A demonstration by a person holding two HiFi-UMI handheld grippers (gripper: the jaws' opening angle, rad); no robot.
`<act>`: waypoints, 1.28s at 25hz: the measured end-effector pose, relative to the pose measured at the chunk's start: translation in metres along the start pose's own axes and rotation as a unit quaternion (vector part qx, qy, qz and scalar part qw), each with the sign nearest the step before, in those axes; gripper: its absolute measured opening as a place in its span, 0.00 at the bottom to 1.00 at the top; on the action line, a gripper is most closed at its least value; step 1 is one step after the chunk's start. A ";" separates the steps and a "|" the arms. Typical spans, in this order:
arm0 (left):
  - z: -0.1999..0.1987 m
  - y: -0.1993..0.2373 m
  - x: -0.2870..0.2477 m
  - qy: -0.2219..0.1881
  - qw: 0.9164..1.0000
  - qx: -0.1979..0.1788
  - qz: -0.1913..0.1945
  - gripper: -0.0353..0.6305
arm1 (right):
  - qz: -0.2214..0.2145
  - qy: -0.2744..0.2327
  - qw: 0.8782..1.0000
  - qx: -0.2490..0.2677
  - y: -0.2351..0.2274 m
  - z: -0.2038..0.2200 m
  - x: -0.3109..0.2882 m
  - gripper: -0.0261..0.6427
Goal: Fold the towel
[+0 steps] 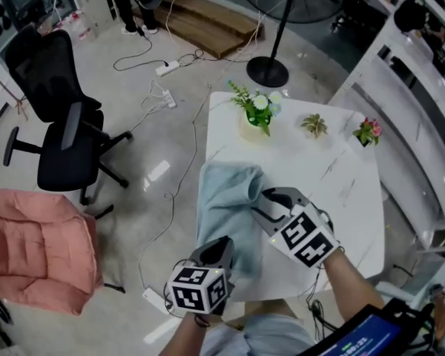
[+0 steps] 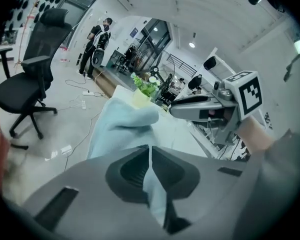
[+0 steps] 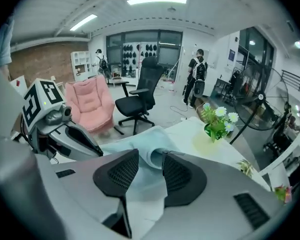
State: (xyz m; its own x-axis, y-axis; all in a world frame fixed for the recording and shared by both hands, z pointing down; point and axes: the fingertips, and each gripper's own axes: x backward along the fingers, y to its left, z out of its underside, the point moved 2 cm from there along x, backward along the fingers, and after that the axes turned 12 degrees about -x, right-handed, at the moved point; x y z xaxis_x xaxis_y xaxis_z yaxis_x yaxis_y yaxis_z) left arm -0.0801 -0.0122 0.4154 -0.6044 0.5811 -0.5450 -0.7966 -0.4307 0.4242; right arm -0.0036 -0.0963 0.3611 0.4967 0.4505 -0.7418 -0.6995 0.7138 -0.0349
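Observation:
A light blue towel (image 1: pixel 226 199) lies on the left part of the white table (image 1: pixel 322 173), with its far end folded back over itself into a rounded hump. My left gripper (image 1: pixel 225 245) is at the towel's near end, shut on a pinch of the cloth; in the left gripper view the towel (image 2: pixel 125 124) runs straight in between the closed pads of the left gripper (image 2: pixel 150 156). My right gripper (image 1: pixel 259 202) hovers over the towel's right edge, open, with nothing pressed between its pads. In the right gripper view the right gripper (image 3: pixel 150 166) frames the towel (image 3: pixel 142 144) beyond it.
Three small plants stand along the table's far side: white flowers (image 1: pixel 258 112), a small green plant (image 1: pixel 314 124) and pink flowers (image 1: pixel 368 131). Left of the table are a black office chair (image 1: pixel 63 128), a pink cushioned chair (image 1: pixel 37 251) and floor cables. White shelving (image 1: pixel 423 124) runs along the right.

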 end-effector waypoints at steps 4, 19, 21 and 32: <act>0.024 0.009 -0.017 0.022 0.999 0.025 -0.016 0.09 | -0.036 0.009 0.999 0.013 -0.001 0.009 -0.032 0.27; 0.050 0.016 -0.039 0.075 0.996 0.045 -0.014 0.09 | -0.053 -0.060 0.992 0.099 -0.025 -0.091 -0.091 0.08; 0.050 0.016 -0.038 0.075 0.996 0.044 -0.015 0.09 | -0.062 -0.051 0.990 0.113 -0.021 -0.094 -0.110 0.08; 0.049 0.017 -0.037 0.065 0.996 0.053 -0.015 0.09 | -0.072 0.041 0.986 0.141 -0.031 -0.052 -0.217 0.10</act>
State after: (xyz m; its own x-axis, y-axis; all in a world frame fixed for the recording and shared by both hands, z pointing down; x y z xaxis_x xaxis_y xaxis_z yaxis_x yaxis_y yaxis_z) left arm -0.0704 -0.0074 0.4778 -0.5820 0.4950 -0.6452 -0.8130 -0.3352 0.4761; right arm -0.1167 -0.2442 0.4881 0.5288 0.2962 -0.7954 -0.4473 0.8937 0.0354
